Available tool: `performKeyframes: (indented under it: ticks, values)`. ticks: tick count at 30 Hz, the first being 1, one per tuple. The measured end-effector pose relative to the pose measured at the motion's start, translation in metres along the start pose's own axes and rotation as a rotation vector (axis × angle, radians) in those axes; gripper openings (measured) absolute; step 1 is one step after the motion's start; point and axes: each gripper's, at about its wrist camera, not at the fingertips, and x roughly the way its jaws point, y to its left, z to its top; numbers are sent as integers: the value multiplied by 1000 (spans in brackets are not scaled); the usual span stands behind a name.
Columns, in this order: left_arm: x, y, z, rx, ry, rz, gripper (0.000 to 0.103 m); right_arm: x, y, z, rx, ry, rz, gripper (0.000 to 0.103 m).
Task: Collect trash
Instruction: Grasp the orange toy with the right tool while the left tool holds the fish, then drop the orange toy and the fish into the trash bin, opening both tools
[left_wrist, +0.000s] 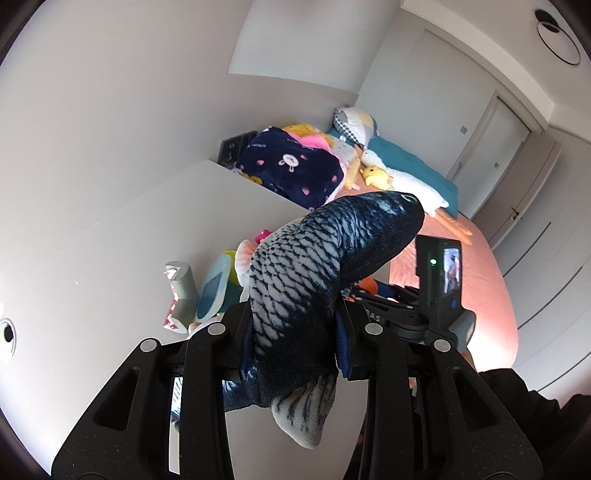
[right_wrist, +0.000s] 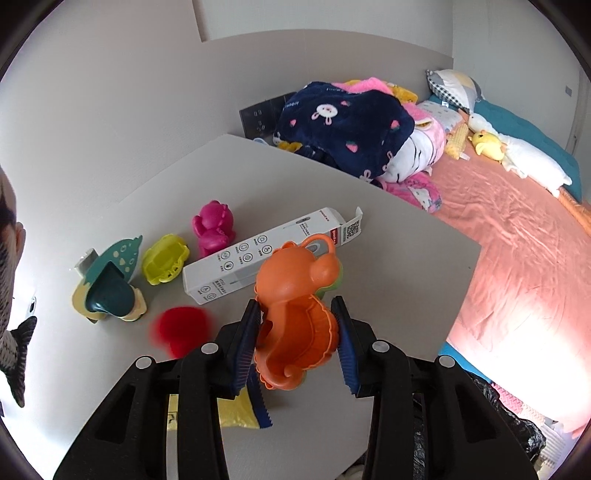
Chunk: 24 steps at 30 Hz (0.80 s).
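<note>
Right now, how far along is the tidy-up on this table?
Nothing visibly finished; no bin shows. In hand: the left claw grips the fish plush, and the right claw holds the orange toy. Left on the table: white box, pink toy, yellow toy, red toy.

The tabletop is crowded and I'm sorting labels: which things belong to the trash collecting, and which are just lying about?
In the job:
- fish, clamped in the left gripper
- orange toy, clamped in the right gripper
- probably the white box, on the table

Lying about:
- pink toy
- yellow toy
- green toy
- red thing, blurred
- navy blanket
</note>
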Motion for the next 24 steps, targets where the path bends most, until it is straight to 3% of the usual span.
performKeyframes:
  ticks: [9, 24]
  values:
    - [-15, -17, -4, 43, -22, -15, 33, -38, -10, -10, 21, -53, -8, 41]
    - [-10, -62, -22, 121, 21, -92, 34, -98, -49, -46, 107, -113, -58, 41]
